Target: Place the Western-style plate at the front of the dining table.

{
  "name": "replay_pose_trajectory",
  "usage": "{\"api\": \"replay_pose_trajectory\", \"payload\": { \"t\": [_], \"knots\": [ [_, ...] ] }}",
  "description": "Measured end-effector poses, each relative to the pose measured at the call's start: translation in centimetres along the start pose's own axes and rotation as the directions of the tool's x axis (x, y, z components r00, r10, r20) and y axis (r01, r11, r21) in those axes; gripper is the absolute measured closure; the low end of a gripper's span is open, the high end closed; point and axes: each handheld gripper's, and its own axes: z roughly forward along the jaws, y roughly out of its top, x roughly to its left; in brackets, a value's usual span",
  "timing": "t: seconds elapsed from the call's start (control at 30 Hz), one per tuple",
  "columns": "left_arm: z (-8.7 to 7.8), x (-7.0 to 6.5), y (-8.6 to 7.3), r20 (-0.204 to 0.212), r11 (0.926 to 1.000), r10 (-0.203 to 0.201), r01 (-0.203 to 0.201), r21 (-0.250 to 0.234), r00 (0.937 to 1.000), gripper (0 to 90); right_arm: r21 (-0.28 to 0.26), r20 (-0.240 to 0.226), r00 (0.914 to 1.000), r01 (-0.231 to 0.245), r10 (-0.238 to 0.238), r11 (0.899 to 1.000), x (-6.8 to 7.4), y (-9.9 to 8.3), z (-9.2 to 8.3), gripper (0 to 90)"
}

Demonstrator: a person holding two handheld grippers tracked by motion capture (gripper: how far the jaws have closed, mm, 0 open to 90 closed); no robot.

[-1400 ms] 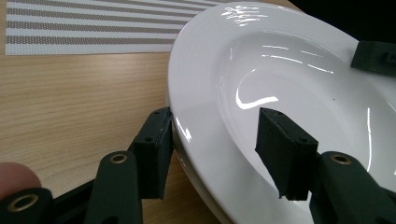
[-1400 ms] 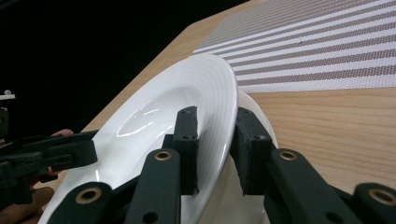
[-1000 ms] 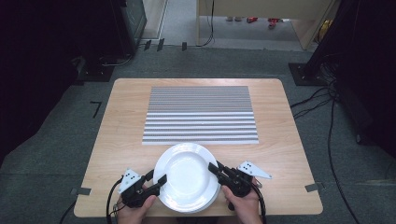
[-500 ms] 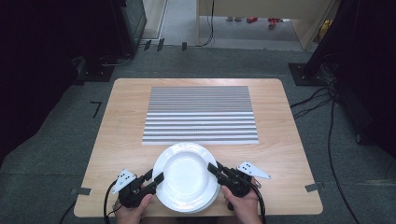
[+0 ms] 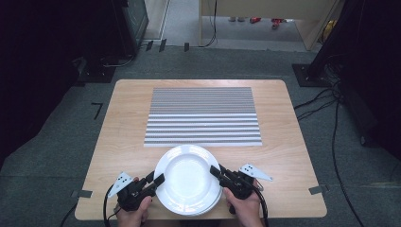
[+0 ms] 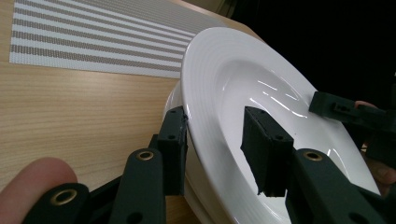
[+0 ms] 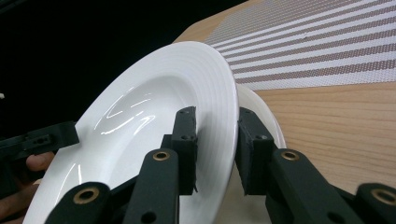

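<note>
A: Where's your plate [image 5: 187,177] rn?

B: Bottom centre of the high view, on the table [image 5: 123,118], just below the striped mat [image 5: 203,116]. There's a 2nd plate [image 7: 261,109] under it; you can see its rim peeking out at the lower right in the high view.

A: Your left gripper [image 5: 153,182]?

B: Lower left of the high view, at the plate's left rim. Its jaws have just been closing, rim between them. In the left gripper view one jaw sits on the underside and the other stands over the inner face w/ a gap, so it's narrow but not clamped yet.

A: Right gripper [image 5: 218,172]?

B: Lower right of the high view, at the right rim. Jaws narrow, one on each face of the top plate's rim, so you've got it pinched. In both gripper views the top plate tilts off the one below.
</note>
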Motion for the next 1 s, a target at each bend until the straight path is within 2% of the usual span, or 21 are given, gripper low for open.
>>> {"api": "replay_pose_trajectory", "payload": {
  "t": [0.37, 0.43, 0.7, 0.8, 0.87, 0.93, 1.0],
  "knots": [
    [-0.3, 0.0, 0.2, 0.02, 0.9995, -0.012, 0.013, -0.027, 0.9997, 63.3, 0.009, -0.011, 0.9987, -0.05, 0.05, 0.999, -0.1, -0.1, 0.2, 73.4],
    [-0.4, 0.0, 0.2, 0.017, 0.9994, -0.012, 0.013, -0.032, 0.9998, 64.9, 0.008, -0.025, 0.9965, -0.08, 0.08, 0.997, -0.1, 0.2, 0.2, 74.7],
    [-0.3, 0.2, 0.4, 0.012, 0.9986, -0.032, 0.032, -0.041, 0.9994, 71.7, 0.006, -0.033, 0.9955, -0.089, 0.089, 0.996, 0.2, 0.6, 0.0, 75.7],
    [-0.2, 0.3, 0.5, 0.025, 0.9976, -0.053, 0.054, -0.043, 0.9983, 73.3, 0.01, -0.038, 0.9931, -0.11, 0.11, 0.994, 0.1, 1.0, -0.2, 76.8],
    [-0.1, 0.4, 0.7, 0.035, 0.9982, -0.039, 0.041, -0.043, 0.9986, 73.8, 0.004, -0.043, 0.9918, -0.121, 0.121, 0.993, 0.1, 1.3, -0.2, 77.5],
    [0.0, 0.5, 1.1, 0.053, 0.9977, -0.044, 0.047, -0.048, 0.9976, 74.8, 0.002, -0.053, 0.9888, -0.14, 0.14, 0.99, 0.0, 1.7, -0.3, 78.1],
    [0.2, 0.6, 1.3, 0.052, 0.9975, -0.047, 0.049, -0.05, 0.9976, 75.3, -0.005, -0.058, 0.9904, -0.126, 0.125, 0.992, 0.1, 2.1, -0.3, 78.5]
  ]
}}
